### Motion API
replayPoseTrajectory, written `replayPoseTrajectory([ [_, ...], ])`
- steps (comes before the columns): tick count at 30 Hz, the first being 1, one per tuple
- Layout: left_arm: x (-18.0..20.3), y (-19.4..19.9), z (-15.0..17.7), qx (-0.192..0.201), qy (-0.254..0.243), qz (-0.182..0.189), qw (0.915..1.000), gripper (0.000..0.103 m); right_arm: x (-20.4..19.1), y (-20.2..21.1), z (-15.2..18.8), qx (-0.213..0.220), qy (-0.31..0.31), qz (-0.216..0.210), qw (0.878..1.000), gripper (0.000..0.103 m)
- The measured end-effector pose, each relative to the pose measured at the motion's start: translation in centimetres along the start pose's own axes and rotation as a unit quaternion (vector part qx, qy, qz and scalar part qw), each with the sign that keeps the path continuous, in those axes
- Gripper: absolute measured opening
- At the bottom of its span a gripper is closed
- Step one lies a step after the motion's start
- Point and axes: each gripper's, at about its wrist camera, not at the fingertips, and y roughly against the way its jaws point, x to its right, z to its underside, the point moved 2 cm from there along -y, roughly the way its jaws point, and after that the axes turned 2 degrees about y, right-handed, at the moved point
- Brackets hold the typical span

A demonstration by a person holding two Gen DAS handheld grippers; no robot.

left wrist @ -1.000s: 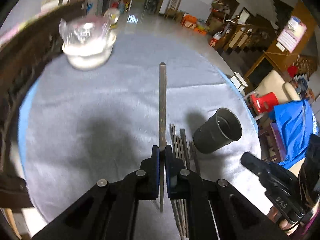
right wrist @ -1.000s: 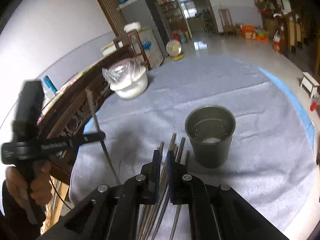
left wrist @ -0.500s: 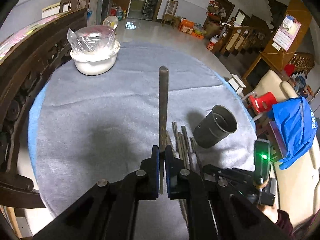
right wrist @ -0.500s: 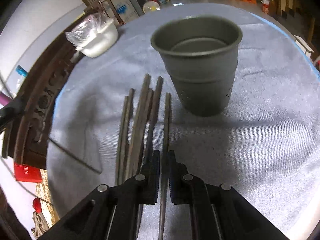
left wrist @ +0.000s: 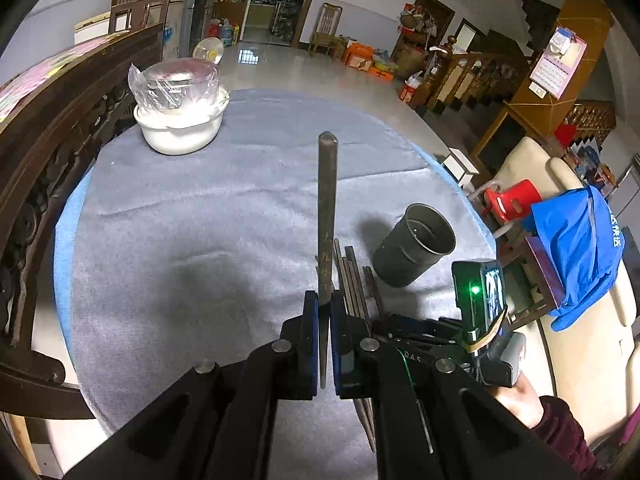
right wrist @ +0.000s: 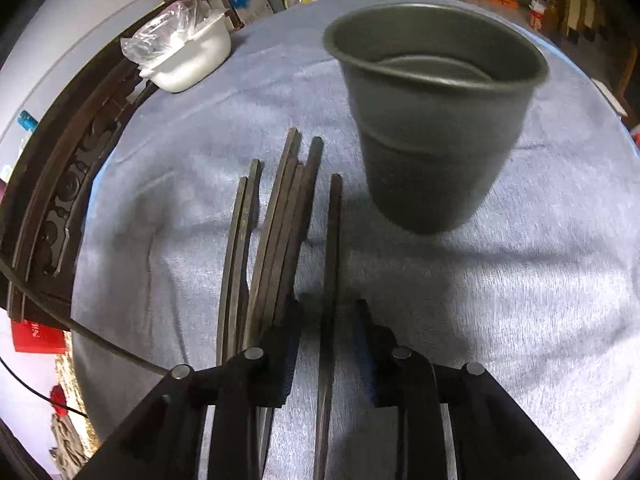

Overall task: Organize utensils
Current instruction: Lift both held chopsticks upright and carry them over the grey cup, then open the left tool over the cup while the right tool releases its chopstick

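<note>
My left gripper [left wrist: 325, 304] is shut on one dark chopstick [left wrist: 327, 200] and holds it above the grey cloth, its end pointing away. Several dark chopsticks [right wrist: 276, 240] lie side by side on the cloth, left of a dark metal cup [right wrist: 432, 120]. My right gripper [right wrist: 328, 312] is open and low over the cloth, its jaws either side of the rightmost chopstick [right wrist: 332, 248]. In the left wrist view the cup [left wrist: 414, 250] stands right of the pile [left wrist: 354, 276], and the right gripper's body [left wrist: 432, 328] shows below it.
A white bowl covered in plastic film [left wrist: 180, 108] stands at the far left of the round table [left wrist: 200, 208]. A carved wooden chair back [right wrist: 60, 184] borders the table's left edge. A cable [right wrist: 80, 328] hangs at the left.
My right gripper has opened and dropped closer to the pile, its jaws now around the rightmost chopstick. The left gripper still holds its chopstick and has risen a little.
</note>
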Motion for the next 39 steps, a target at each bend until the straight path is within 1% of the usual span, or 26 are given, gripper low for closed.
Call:
replayPoseTrajectory([
  [1,0.1,-0.1,0.0,-0.001,-0.001,0.0,1.0,0.005,-0.1,-0.1,-0.2,0.004,0.003,0.002,1.0,0.029],
  [3,0.2,-0.2,0.0,-0.002,-0.005,-0.001,1.0,0.005,-0.1,-0.3,-0.6,0.008,0.005,0.006,1.0,0.025],
  [4,0.2,-0.3,0.0,-0.004,-0.005,-0.001,1.0,0.005,-0.1,-0.4,-0.7,0.004,0.011,0.017,1.0,0.016],
  [5,0.2,-0.4,0.1,-0.005,-0.005,-0.001,1.0,0.005,-0.1,-0.5,-0.8,0.004,0.016,0.028,0.999,0.009],
  [9,0.3,-0.2,0.1,-0.006,-0.004,-0.003,1.0,0.005,0.8,0.2,-0.7,0.007,0.006,0.015,1.0,0.006],
  [11,0.4,-0.1,0.0,-0.006,-0.005,-0.001,1.0,0.005,0.7,1.7,-0.5,0.032,0.004,-0.01,0.999,0.006],
  [13,0.7,0.2,-0.3,-0.005,-0.009,0.0,0.9999,0.005,1.0,3.6,-0.4,0.056,0.0,-0.023,0.998,0.006],
  [14,0.9,0.5,-0.5,-0.003,-0.012,0.0,0.9999,0.005,1.0,4.6,-0.5,0.071,-0.002,-0.037,0.997,0.006],
  [15,1.2,0.7,-0.7,0.0,-0.014,0.002,0.9999,0.005,1.0,6.2,-0.6,0.094,-0.003,-0.062,0.994,0.006],
  [16,1.6,1.1,-1.1,0.005,-0.016,0.006,0.9998,0.005,0.9,7.5,-0.7,0.115,-0.003,-0.077,0.99,0.006],
  [17,1.9,1.4,-1.4,0.01,-0.017,0.008,0.9998,0.005,0.8,9.2,-0.9,0.144,0.0,-0.091,0.985,0.006],
  [19,2.7,2.0,-2.2,0.022,-0.022,0.01,0.9995,0.006,0.8,11.8,-1.3,0.19,0.002,-0.102,0.976,0.006],
  [21,3.7,2.8,-3.1,0.04,-0.029,0.014,0.9987,0.005,1.1,14.3,-1.7,0.238,-0.004,-0.114,0.965,0.006],
  [22,4.4,3.2,-3.8,0.053,-0.034,0.016,0.9979,0.005,1.4,15.6,-1.9,0.267,-0.005,-0.116,0.957,0.006],
  [23,4.8,3.5,-4.2,0.061,-0.037,0.018,0.9973,0.005,1.8,16.9,-2.1,0.297,-0.009,-0.11,0.948,0.006],
  [24,5.4,3.8,-4.8,0.071,-0.039,0.022,0.9965,0.005,1.9,17.6,-2.0,0.314,-0.013,-0.105,0.943,0.006],
  [26,6.7,4.1,-5.9,0.092,-0.044,0.027,0.9944,0.005,2.6,19.4,-2.4,0.358,-0.031,-0.095,0.929,0.006],
  [27,7.5,4.1,-6.5,0.104,-0.047,0.029,0.9931,0.006,3.0,20.2,-2.6,0.381,-0.04,-0.089,0.919,0.006],
  [29,8.7,3.8,-7.7,0.116,-0.049,0.034,0.9915,0.006,3.7,21.7,-3.2,0.428,-0.049,-0.065,0.9,0.006],
  [31,9.9,3.2,-8.9,0.131,-0.05,0.039,0.9894,0.006,4.4,22.4,-3.8,0.456,-0.053,-0.044,0.887,0.006],
  [33,10.7,2.6,-9.6,0.141,-0.05,0.037,0.988,0.006,4.9,22.1,-5.3,0.471,-0.063,-0.03,0.88,0.006],
  [35,11.5,1.9,-10.0,0.156,-0.05,0.039,0.9857,0.006,5.4,21.9,-6.0,0.491,-0.066,-0.008,0.869,0.006],
  [37,12.1,1.1,-10.1,0.164,-0.051,0.039,0.9843,0.006,5.6,21.2,-6.6,0.498,-0.071,0.008,0.864,0.006],
  [39,12.7,-0.2,-10.2,0.153,-0.052,0.034,0.9863,0.006,6.3,20.5,-7.7,0.493,-0.078,0.01,0.867,0.006],
])
